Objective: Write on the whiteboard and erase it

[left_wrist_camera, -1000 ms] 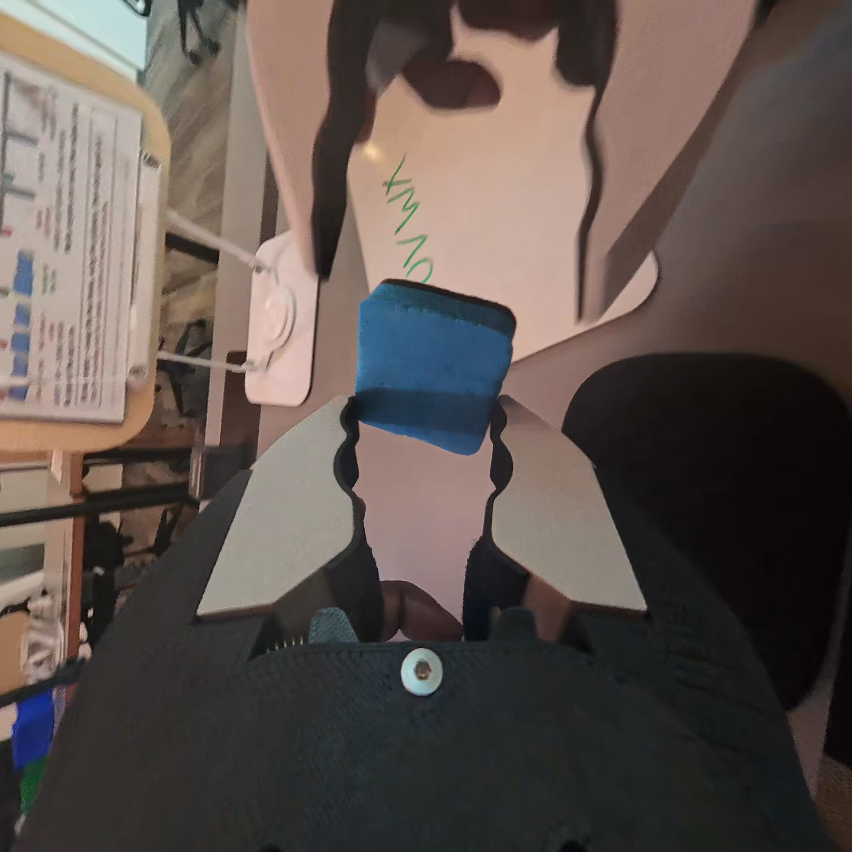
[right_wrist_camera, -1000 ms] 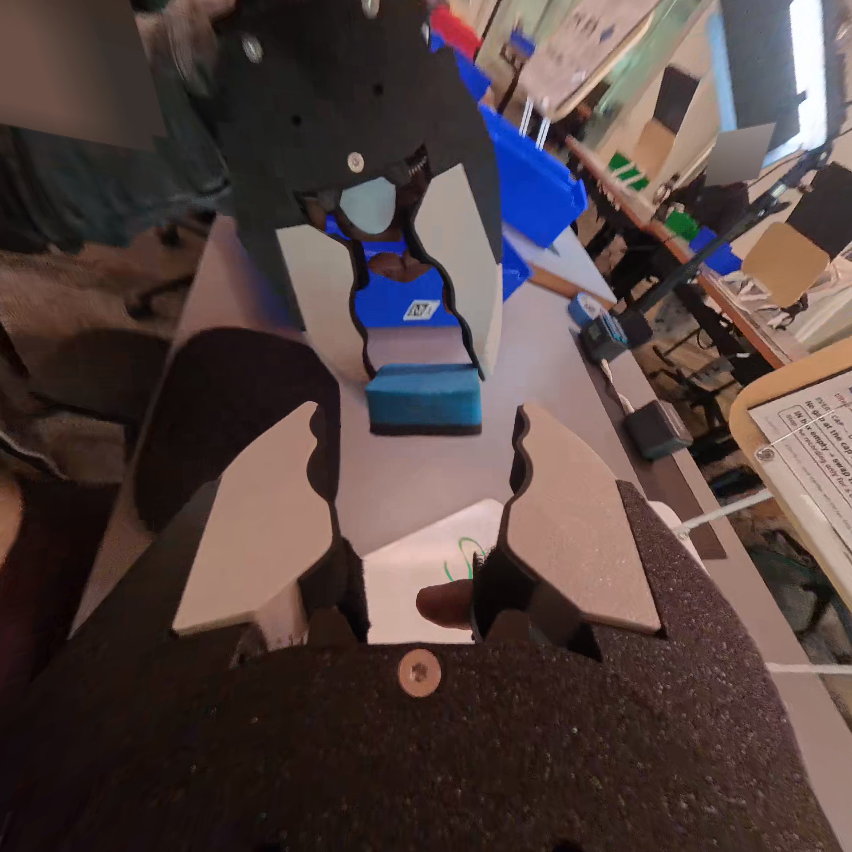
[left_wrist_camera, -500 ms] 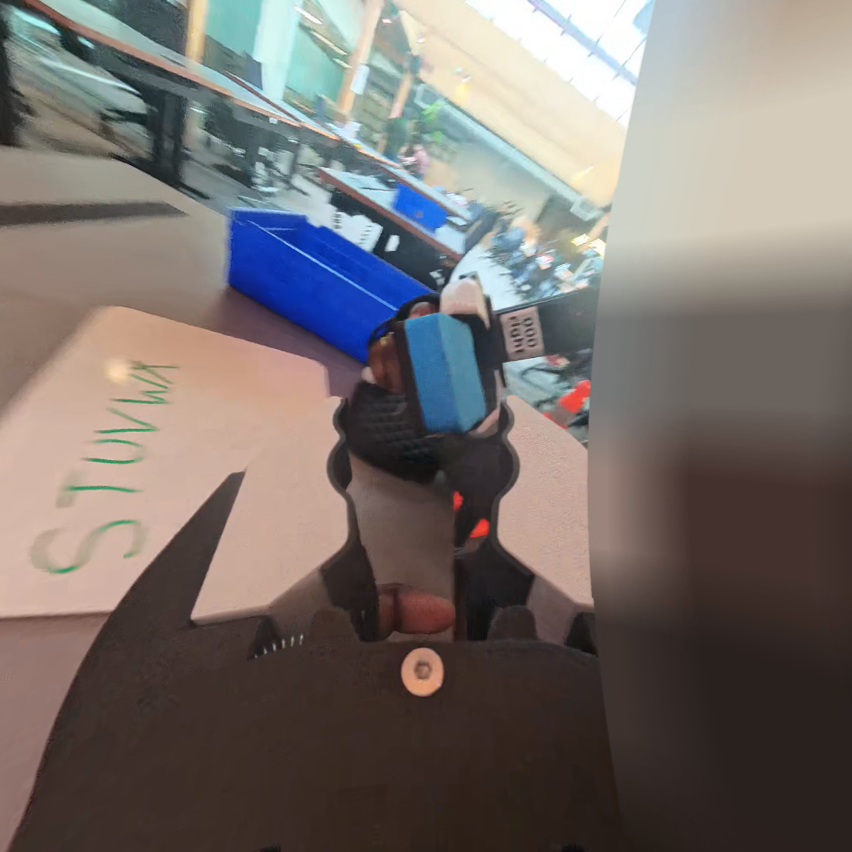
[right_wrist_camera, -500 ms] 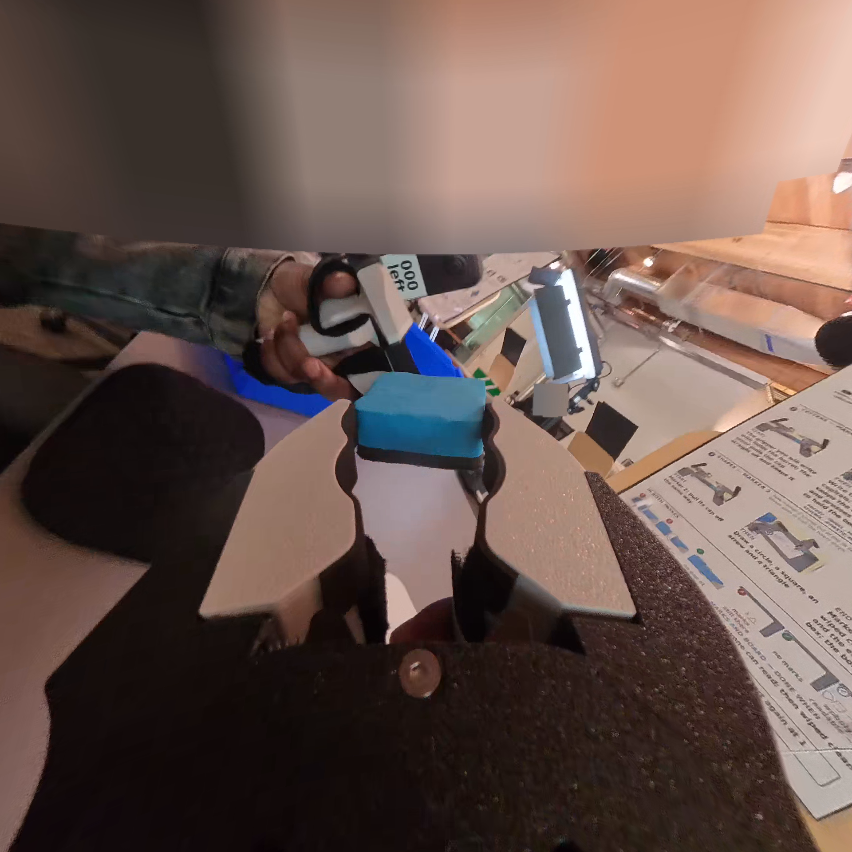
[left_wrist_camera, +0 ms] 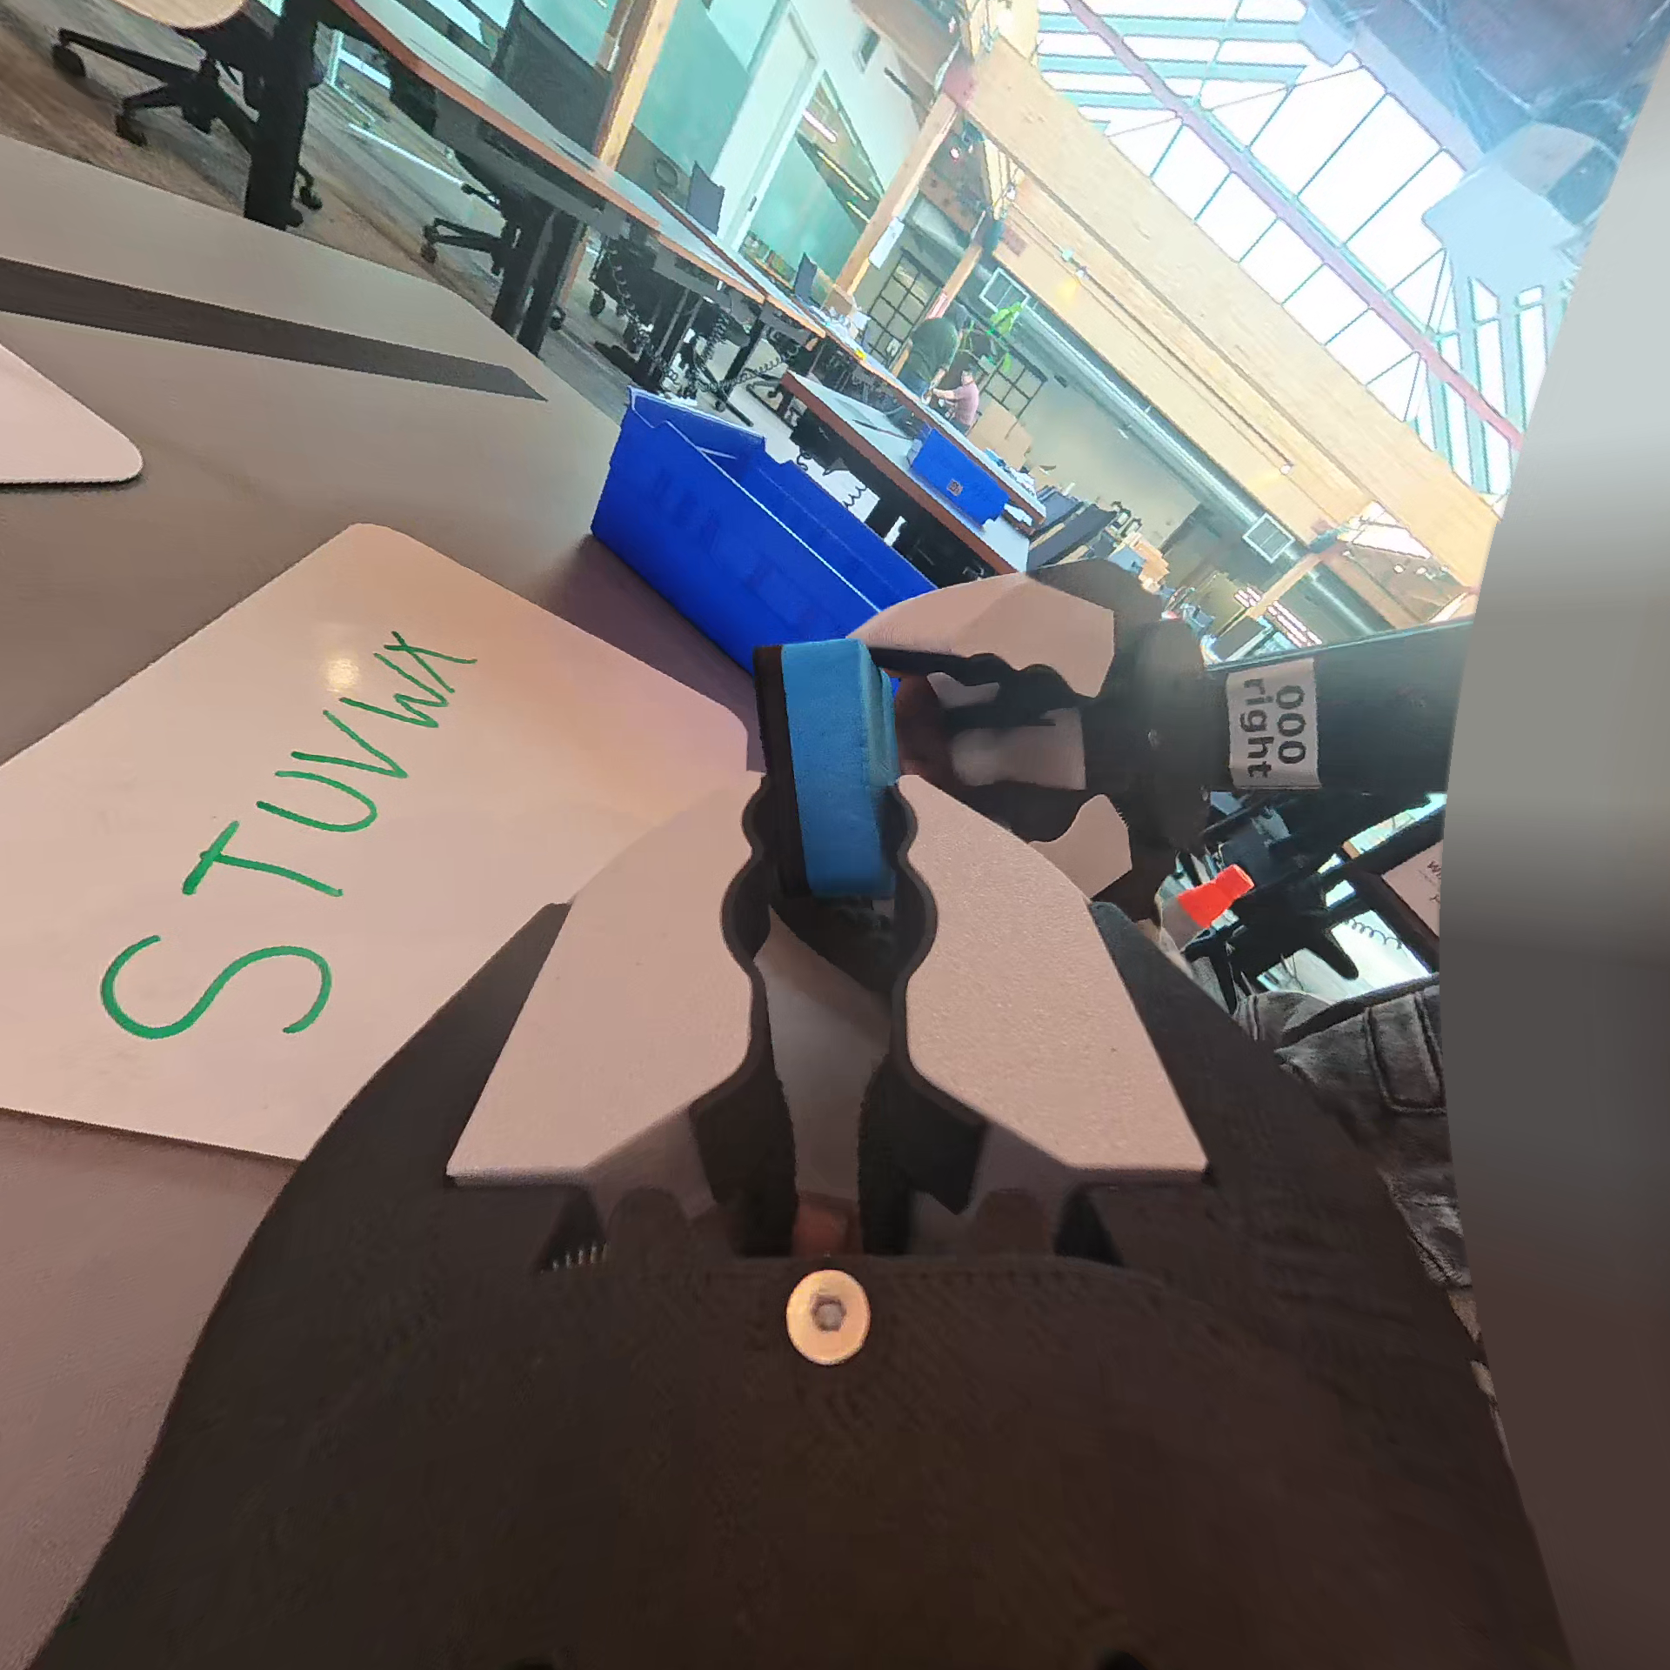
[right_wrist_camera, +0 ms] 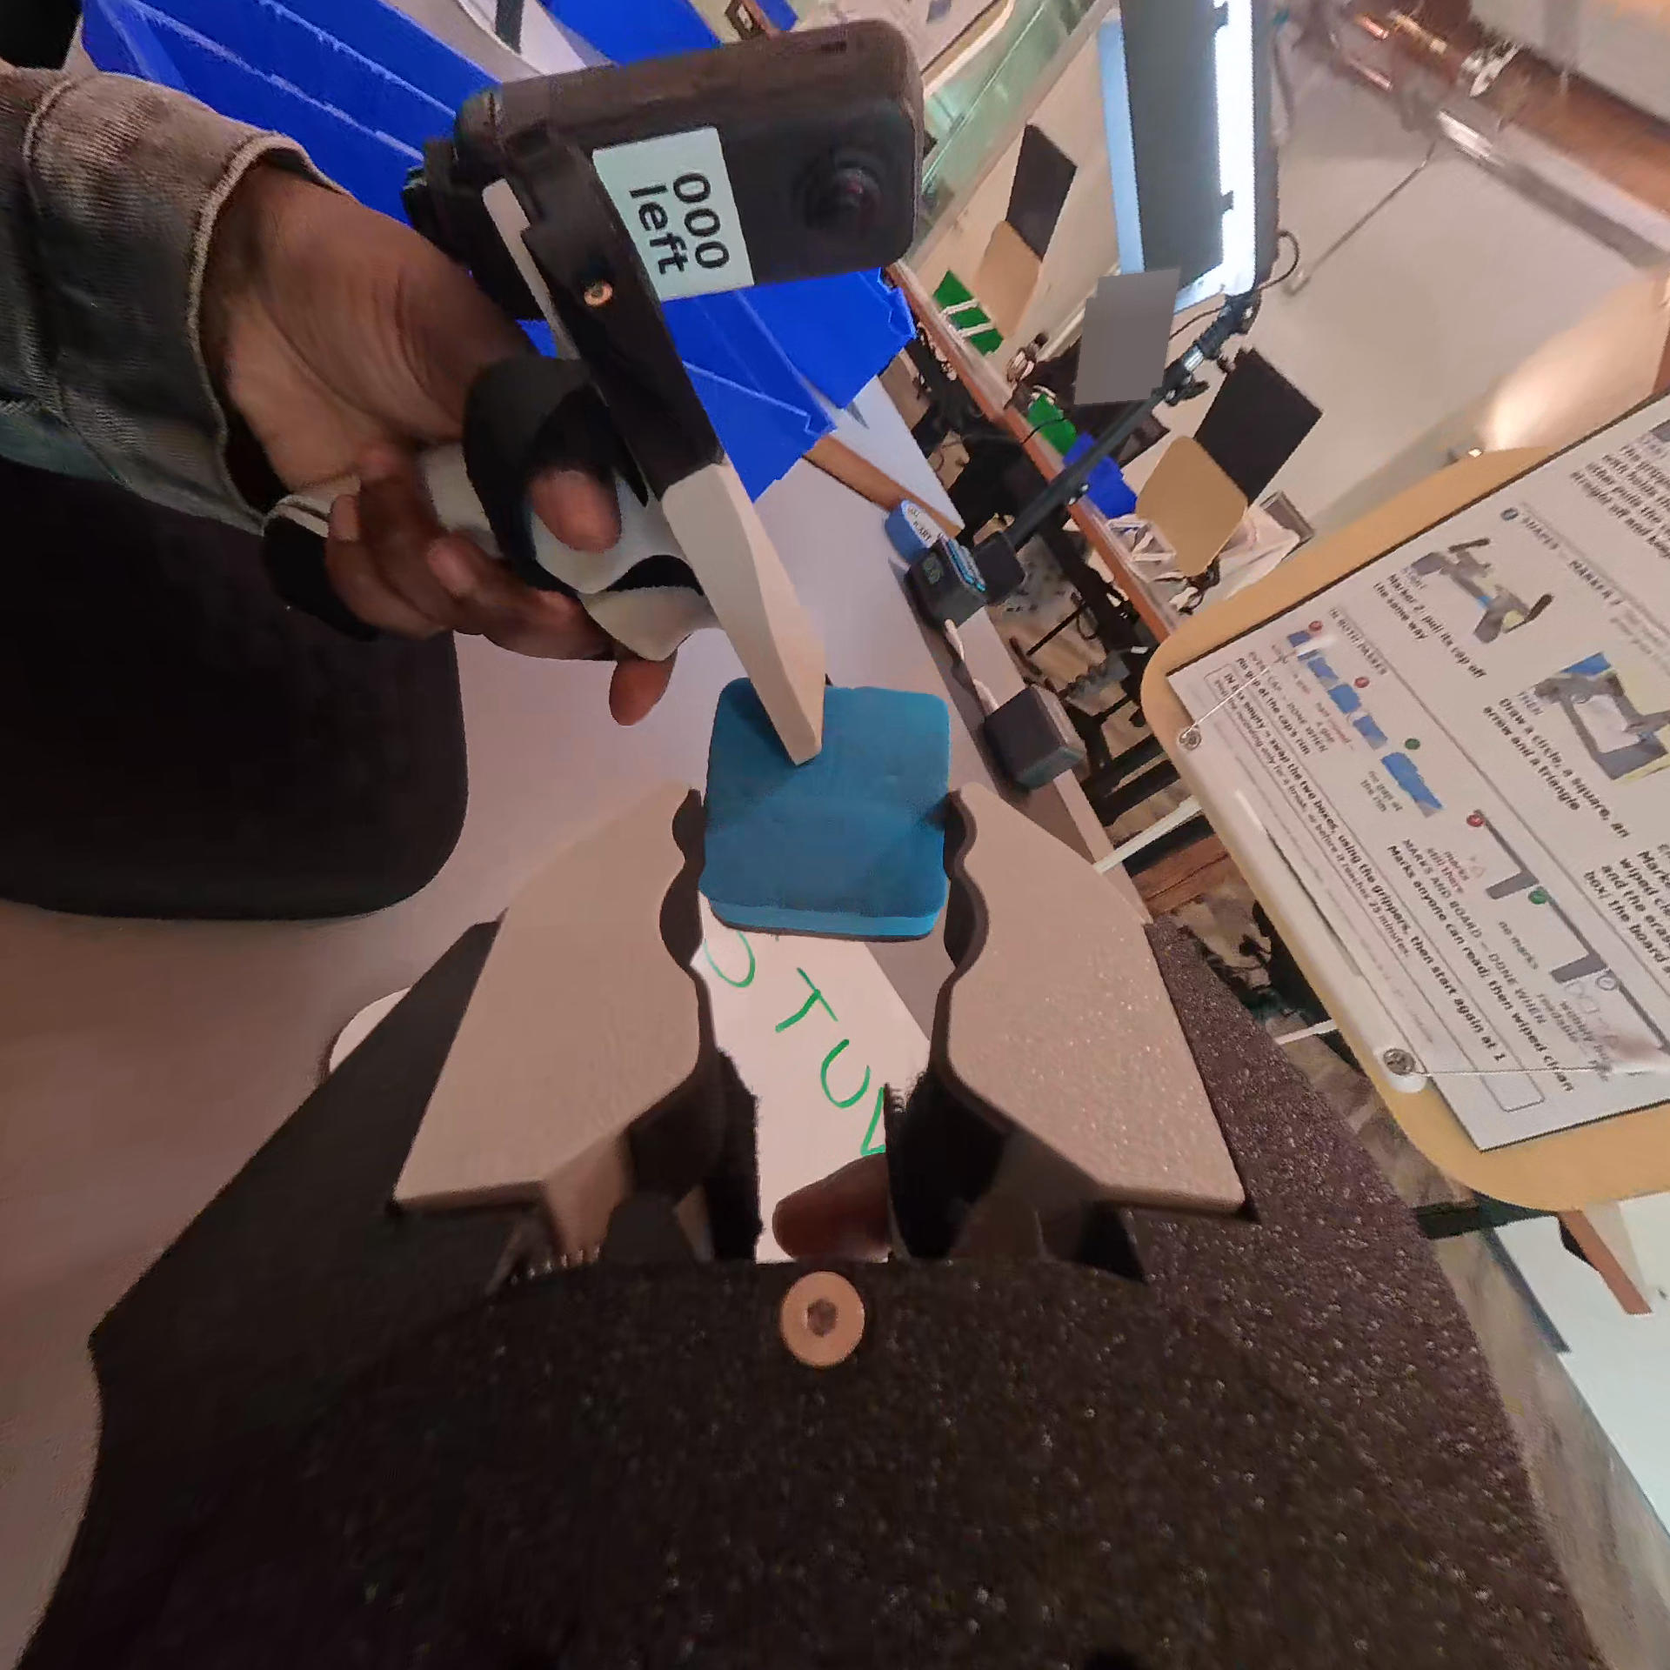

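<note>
The blue eraser (left_wrist_camera: 839, 768) with black felt on one face is held in the air above the whiteboard (left_wrist_camera: 298, 813). My left gripper (left_wrist_camera: 831, 813) is shut on it across its thin sides. My right gripper (right_wrist_camera: 822, 813) is shut on the same eraser (right_wrist_camera: 827, 813) across its width. In the right wrist view one finger (right_wrist_camera: 768, 651) of the left gripper presses on the eraser's blue face; the other finger is hidden behind it. The whiteboard (right_wrist_camera: 813, 1039) lies flat on the grey table and bears green marker letters.
A blue bin (left_wrist_camera: 723, 560) stands on the table behind the whiteboard. A second white board (left_wrist_camera: 54, 443) lies at the far left. A black pad (right_wrist_camera: 226, 723) lies by the person's sleeve. A printed sheet on a wooden board (right_wrist_camera: 1446, 813) stands to the right. My left and right fingertips are right by each other.
The left gripper carried the eraser up off the table and turned. The right gripper, open a second ago, closed on the eraser. Both now hold it.
</note>
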Available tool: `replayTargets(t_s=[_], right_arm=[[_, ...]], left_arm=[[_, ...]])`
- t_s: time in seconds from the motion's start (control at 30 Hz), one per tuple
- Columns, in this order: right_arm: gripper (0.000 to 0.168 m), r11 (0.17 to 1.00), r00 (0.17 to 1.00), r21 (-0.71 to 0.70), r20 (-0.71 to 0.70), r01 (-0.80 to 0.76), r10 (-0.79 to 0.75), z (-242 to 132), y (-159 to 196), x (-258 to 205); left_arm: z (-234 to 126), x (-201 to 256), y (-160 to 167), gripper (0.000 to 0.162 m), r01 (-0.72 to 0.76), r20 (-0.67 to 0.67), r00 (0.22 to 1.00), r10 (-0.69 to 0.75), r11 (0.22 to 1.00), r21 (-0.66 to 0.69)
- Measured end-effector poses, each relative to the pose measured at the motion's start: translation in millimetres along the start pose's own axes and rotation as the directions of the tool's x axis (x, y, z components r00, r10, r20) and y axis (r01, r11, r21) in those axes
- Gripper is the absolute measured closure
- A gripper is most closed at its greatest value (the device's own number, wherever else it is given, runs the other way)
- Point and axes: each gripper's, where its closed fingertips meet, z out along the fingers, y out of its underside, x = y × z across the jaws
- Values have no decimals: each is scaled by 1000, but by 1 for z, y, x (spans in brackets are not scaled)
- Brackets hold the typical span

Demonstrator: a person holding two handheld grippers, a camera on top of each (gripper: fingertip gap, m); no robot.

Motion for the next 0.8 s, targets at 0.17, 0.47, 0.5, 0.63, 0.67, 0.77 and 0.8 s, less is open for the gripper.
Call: replayTargets(t_s=[0.17,0.47,0.5,0.63,0.67,0.77,0.8], right_arm=[[118,998,997,-33,38,-60,61,2,10,-2],[118,790,797,-397,198,-467,571,37,107,-20],[118,780,786,-418,209,-465,581,42,111,-24],[119,768,802,-496,210,-405,559,57,125,-32],[119,764,805,-512,211,-392,554,61,128,-33],[119,749,811,-550,202,-369,548,72,137,-33],[119,735,809,-559,181,-384,559,77,140,-29]], left_arm=[[3,-8,6,139,5,-6,1000,-5,999,-51],[-20,-142,40,162,-146,340,869,359,844,-517],[-18,-142,48,162,-141,319,878,358,830,-540],[-17,-145,64,161,-140,294,879,376,792,-595],[-18,-147,69,161,-133,289,880,378,778,-614],[-19,-147,78,162,-128,265,887,378,752,-646],[-19,-147,78,162,-140,263,880,394,746,-651]])
